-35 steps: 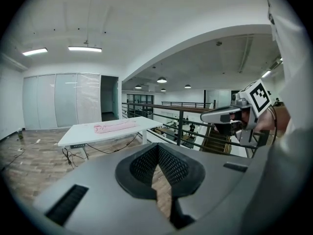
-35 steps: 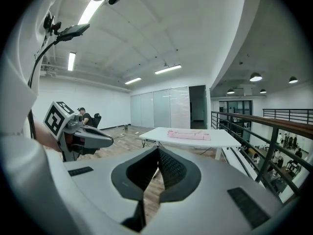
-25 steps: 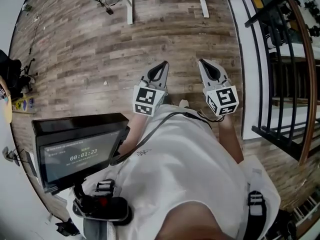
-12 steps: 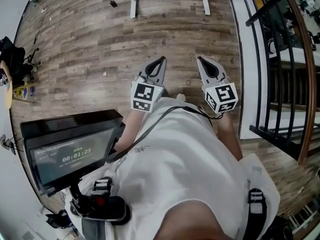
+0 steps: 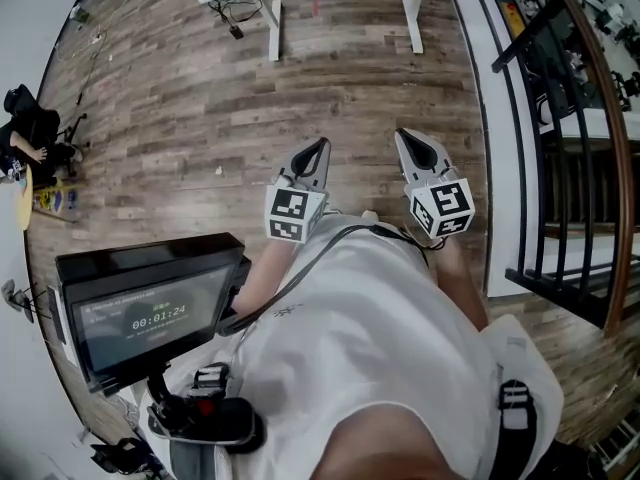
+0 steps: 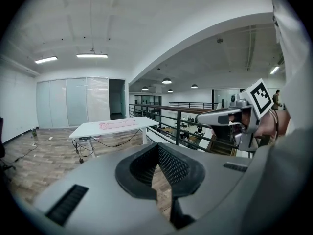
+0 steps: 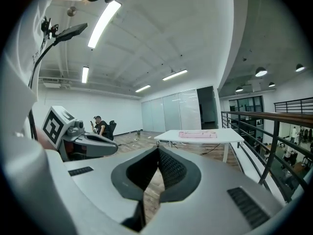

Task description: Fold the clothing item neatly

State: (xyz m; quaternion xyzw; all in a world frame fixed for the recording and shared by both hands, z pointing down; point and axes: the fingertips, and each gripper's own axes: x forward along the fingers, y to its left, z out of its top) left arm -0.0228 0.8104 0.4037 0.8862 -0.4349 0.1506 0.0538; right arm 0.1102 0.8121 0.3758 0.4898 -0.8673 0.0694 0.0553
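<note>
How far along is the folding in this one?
Done: nothing that shows; the pink cloth lies flat on the white table across the room, too far to tell whether it is folded. In hand: nothing; the left gripper and right gripper are shut and empty, away from the table. Left: probably reaching the cloth and folding it.

Open floor (image 5: 180, 118) ahead; railing (image 7: 274, 115) at right

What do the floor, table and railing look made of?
Floor: matte wood or wood-look planks, with grain and seams showing.
Table: smooth white top, probably laminate; white legs, perhaps painted metal.
Railing: thin dark bars, likely metal, under a brown, wood-looking handrail.
</note>
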